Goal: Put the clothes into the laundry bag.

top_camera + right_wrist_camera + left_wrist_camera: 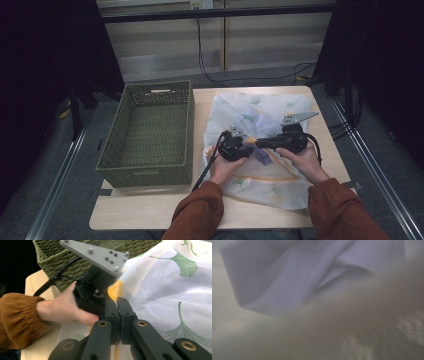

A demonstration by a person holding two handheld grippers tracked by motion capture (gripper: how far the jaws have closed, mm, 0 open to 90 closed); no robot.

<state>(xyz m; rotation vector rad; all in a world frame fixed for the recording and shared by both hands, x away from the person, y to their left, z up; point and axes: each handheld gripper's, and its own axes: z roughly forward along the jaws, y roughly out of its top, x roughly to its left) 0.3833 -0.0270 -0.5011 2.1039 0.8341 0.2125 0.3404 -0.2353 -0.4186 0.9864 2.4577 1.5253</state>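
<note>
Right gripper (117, 305) jaws pinch the leaf-print cloth (170, 287) tight.

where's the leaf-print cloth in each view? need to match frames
High view: the leaf-print cloth covers the table's right half, under both hands.
Left gripper view: a blurred pale fold, upper left; print not readable.
Right gripper view: the right half, its edge pinched in the right tool.
Shared landmark: green woven basket, beside the cloth.
</note>
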